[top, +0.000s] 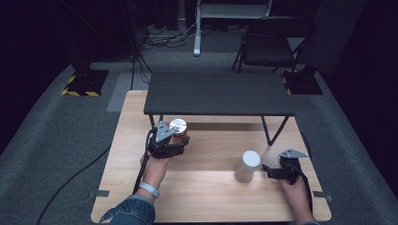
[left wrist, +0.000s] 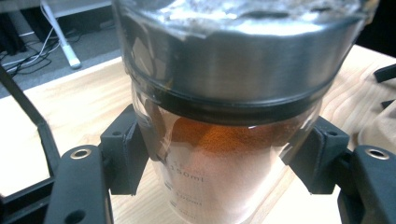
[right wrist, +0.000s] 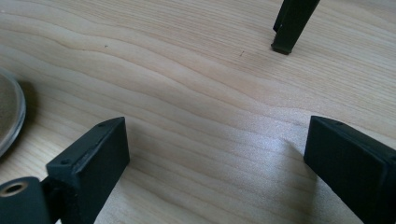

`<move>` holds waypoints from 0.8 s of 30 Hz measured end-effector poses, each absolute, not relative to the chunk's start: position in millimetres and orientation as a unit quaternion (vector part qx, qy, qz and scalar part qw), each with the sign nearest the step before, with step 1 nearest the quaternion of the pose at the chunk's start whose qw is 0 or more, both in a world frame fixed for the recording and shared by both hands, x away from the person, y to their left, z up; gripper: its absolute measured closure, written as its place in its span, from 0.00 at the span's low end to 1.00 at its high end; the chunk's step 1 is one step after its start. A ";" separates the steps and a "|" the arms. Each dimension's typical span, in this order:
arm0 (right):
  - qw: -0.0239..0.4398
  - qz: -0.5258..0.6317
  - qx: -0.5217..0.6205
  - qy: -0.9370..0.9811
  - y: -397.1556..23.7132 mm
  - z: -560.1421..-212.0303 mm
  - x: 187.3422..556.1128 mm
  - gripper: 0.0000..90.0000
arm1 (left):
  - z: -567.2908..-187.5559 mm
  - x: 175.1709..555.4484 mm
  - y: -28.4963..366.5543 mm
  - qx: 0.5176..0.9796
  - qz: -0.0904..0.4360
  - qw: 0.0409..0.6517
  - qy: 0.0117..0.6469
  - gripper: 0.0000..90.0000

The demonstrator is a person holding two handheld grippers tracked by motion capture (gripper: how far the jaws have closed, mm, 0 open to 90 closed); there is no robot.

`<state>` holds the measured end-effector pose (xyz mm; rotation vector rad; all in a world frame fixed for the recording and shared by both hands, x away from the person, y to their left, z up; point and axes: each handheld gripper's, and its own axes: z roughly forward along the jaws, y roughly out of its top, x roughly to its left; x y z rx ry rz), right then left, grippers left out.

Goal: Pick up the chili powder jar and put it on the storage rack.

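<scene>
Left tongs, left of centre in the high view, clamped on a glass jar with a silver lid. Jar upright, just below the front edge of the dark raised shelf spanning the upper middle of the frame. In the left gripper view, jar filling the centre, a black pad pressed against each side of the glass; reddish-brown powder inside, reaching to just under the lid; printed volume marks faint on the lower glass. Grey three-cornered plate riding on top of the left tongs, cable trailing down along the forearm; denim sleeve and a pale wristband at lower left.

Right tongs, at lower right of the high view, apart and holding nothing, pointing toward a white cup just to their left; contact between tongs and cup not discernible. In the right gripper view, the two black pads spread wide at the lower corners, bare wood grain of the desk between them. Curved rim of a round container at the left edge, holding something tan. Black shelf leg foot standing on the wood at upper right.

Light wooden desk on grey carpet; folding chair at upper right of the high view.
</scene>
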<state>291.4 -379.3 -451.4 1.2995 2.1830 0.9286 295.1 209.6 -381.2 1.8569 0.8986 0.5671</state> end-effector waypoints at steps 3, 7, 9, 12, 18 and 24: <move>0.216 0.335 0.469 0.788 -379.4 -451.4 291.4 0.07 | -373.0 296.6 208.0 0.764 0.231 0.481 0.364 0.34; 0.216 0.335 0.468 0.789 -379.5 -451.4 291.5 0.07 | -361.6 298.1 206.2 0.767 0.230 0.479 0.360 0.34; 0.216 0.336 0.467 0.789 -379.5 -451.4 291.5 0.07 | -357.1 298.9 206.3 0.767 0.229 0.481 0.357 0.34; 0.216 0.336 0.467 0.789 -379.6 -451.4 291.6 0.07 | -350.2 301.5 206.7 0.770 0.222 0.483 0.354 0.34; 0.216 0.336 0.467 0.789 -379.6 -451.4 291.6 0.07 | -335.5 304.4 203.0 0.777 0.220 0.480 0.344 0.34; 0.215 0.336 0.466 0.790 -379.7 -451.4 291.7 0.07 | -320.4 310.5 199.6 0.779 0.216 0.487 0.331 0.34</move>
